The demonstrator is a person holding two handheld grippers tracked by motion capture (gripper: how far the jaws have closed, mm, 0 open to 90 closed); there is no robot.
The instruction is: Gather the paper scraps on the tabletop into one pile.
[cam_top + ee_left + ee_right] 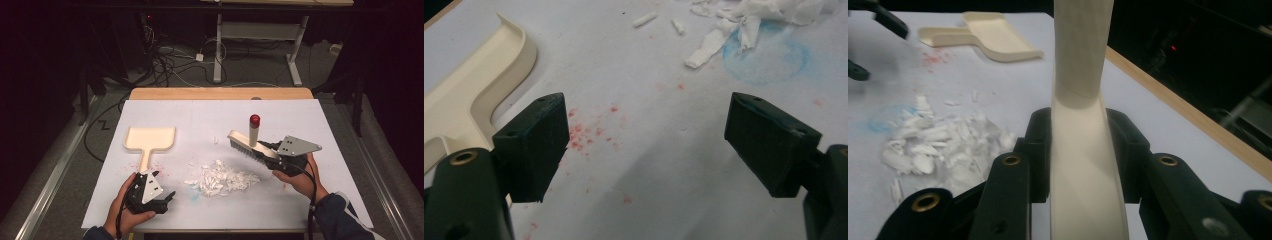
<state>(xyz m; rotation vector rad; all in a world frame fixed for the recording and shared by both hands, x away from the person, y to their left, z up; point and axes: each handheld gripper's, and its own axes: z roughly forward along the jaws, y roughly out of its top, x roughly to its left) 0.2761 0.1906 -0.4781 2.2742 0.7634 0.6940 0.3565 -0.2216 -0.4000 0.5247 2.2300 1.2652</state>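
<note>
With my right tool clamped on the brush just right of the scraps and my left tool wide open and empty, a hard sweep could scatter them past the dustpan.

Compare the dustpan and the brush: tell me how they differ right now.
The dustpan lies flat on the table, untouched; the brush is clamped in the right hand-held gripper, raised beside the paper scraps. The dustpan has a broad open tray; the brush has a narrow bristled head and a red-capped handle. Both are cream plastic.
</note>
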